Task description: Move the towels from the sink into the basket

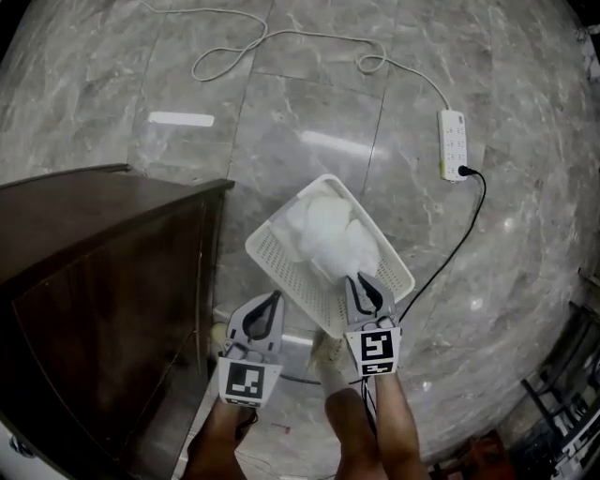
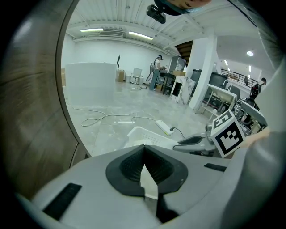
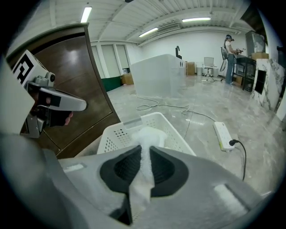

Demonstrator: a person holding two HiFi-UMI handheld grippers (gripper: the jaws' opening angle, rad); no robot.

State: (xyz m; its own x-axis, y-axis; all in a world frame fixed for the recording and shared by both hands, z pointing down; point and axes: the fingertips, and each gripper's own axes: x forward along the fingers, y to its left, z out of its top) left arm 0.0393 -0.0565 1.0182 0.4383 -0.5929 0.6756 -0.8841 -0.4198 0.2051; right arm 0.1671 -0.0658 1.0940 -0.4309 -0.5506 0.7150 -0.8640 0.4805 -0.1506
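the right gripper [image 1: 356,278] is pinching the white towel [image 1: 328,234], which is hanging over the basket [image 1: 270,255]. the left gripper [image 1: 274,298] is hovering at its left, jaws together, empty.

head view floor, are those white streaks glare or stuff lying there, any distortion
Head view: the streaks on the polished floor look like reflected ceiling strip lights; corners go dark. Right gripper view: fisheye curves the wooden cabinet, and the towel between the jaws is blurred.
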